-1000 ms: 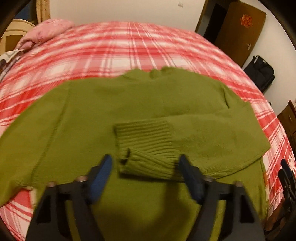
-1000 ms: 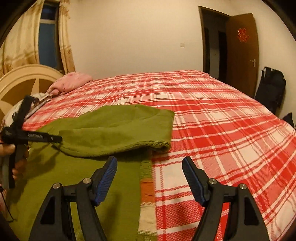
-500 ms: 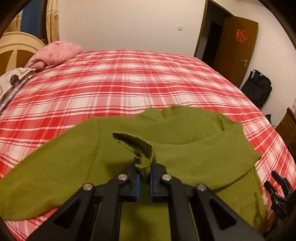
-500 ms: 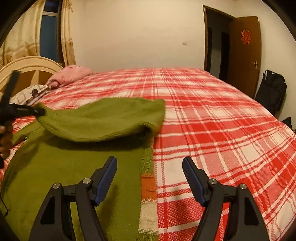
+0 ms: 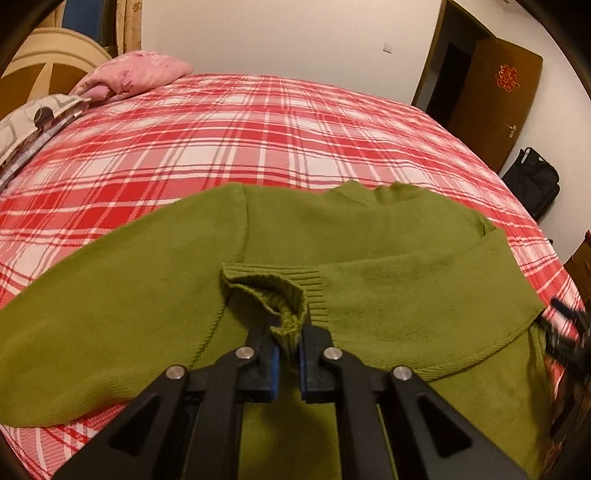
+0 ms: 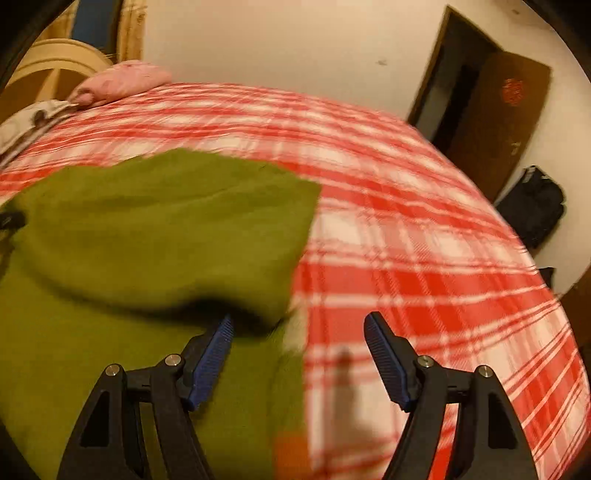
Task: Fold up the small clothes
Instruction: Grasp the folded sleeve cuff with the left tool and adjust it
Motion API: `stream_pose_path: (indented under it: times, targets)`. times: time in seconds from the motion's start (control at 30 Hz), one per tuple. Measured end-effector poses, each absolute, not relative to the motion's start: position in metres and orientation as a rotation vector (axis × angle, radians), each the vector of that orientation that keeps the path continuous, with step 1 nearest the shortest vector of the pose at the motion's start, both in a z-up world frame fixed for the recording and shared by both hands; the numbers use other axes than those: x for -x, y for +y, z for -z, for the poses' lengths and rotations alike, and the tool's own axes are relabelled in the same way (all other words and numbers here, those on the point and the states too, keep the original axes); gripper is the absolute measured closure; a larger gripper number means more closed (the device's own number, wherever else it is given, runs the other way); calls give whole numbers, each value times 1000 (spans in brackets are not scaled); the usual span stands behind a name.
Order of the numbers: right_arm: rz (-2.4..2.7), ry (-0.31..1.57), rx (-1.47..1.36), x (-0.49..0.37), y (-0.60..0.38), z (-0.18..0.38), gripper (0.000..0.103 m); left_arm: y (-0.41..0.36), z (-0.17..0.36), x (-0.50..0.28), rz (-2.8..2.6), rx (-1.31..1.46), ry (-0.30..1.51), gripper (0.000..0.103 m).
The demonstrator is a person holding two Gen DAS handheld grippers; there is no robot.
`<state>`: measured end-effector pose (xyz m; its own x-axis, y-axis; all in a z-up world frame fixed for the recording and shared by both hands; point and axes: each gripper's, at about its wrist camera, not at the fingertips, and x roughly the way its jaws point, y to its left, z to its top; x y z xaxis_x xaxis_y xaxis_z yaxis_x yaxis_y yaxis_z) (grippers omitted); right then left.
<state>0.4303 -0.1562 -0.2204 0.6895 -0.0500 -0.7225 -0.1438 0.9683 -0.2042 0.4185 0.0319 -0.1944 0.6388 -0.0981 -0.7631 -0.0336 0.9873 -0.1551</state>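
Cream walls [image 5: 295, 33], a brown door [image 5: 495, 99], a red plaid bed [image 5: 258, 129].

Warm, dim indoor light tints both views yellowish. The left wrist view is sharp; the right wrist view is motion-blurred. Fisheye bending curves edges, corners black.

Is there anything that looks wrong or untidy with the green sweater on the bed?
Nothing is damaged. The green sweater lies flat on the plaid bedspread, but its ribbed cuff is bunched and twisted where the left gripper pinches it, so that sleeve looks uneven.
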Motion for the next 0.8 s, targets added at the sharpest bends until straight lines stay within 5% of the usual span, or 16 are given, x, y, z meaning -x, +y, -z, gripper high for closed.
stream_pose_path:
  times: [0.1,0.53,0.63,0.67,0.8]
  targets:
    - [-16,870,103,-438,-186,224,29,28,199,-418,40,131,895,95]
    - [-3,869,221,-394,-189,200,28,26,193,-383,31,-17,865,87]
    - [-53,805,183,-396,-180,177,28,28,179,-379,1,-33,793,66]
    - [-90,789,170,-402,-174,170,28,27,176,-381,-18,-42,771,49]
    - [-230,832,44,-438,-151,173,28,21,182,-400,-44,-54,790,45]
